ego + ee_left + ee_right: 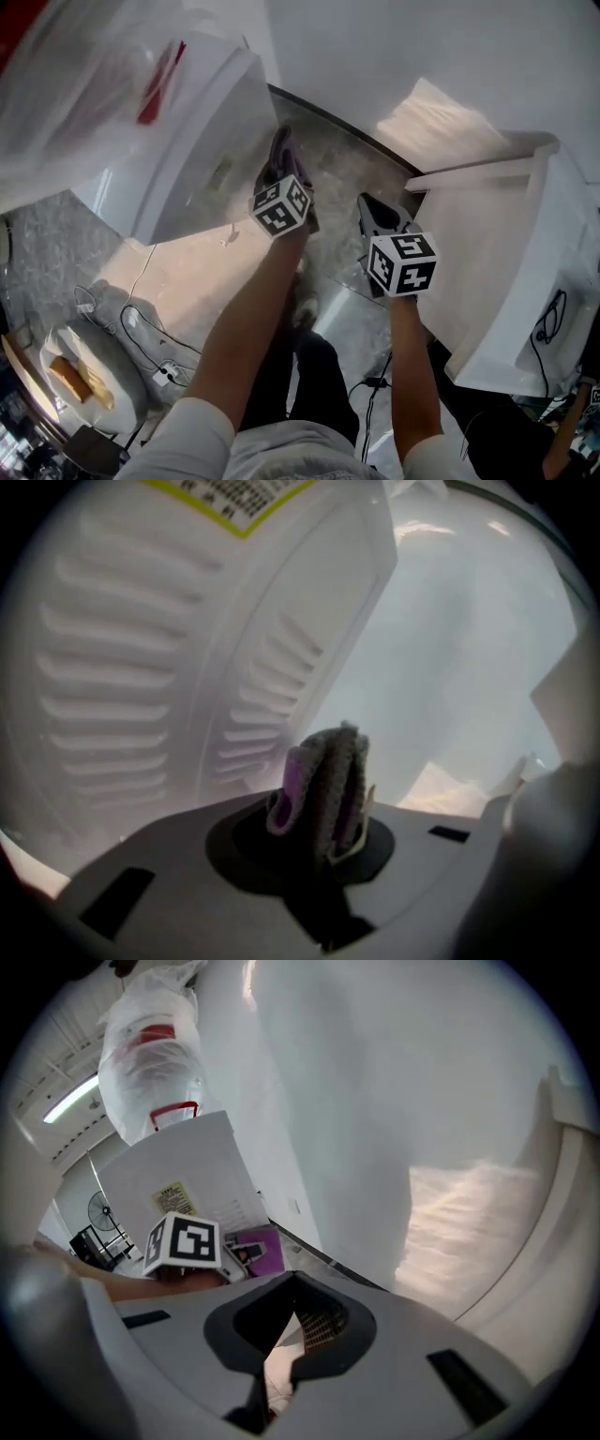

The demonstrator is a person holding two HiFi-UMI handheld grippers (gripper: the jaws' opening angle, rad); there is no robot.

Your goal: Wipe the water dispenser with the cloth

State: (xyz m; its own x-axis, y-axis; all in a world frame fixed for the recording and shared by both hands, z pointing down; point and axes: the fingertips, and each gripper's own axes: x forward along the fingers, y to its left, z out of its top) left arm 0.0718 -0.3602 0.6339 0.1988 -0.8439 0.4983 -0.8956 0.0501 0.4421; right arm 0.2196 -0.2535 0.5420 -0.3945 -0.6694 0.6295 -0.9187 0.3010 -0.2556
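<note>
The white water dispenser (202,141) stands at the upper left with a bagged water bottle (84,75) on top. My left gripper (279,161) is shut on a folded grey and purple cloth (280,148), held beside the dispenser's lower edge, whether touching I cannot tell. In the left gripper view the cloth (319,775) stands upright in the left gripper (319,808), close to the dispenser's vented panel (141,667). My right gripper (373,211) hangs shut and holds nothing, to the right of the left one. The right gripper view shows that right gripper (289,1314), the cloth (260,1247) and the dispenser (178,1176).
A white cabinet or unit (506,253) stands close on the right, against the white wall (422,47). Cables and a power strip (150,347) lie on the stone floor at lower left, beside a round white thing (80,370). The person's legs are below.
</note>
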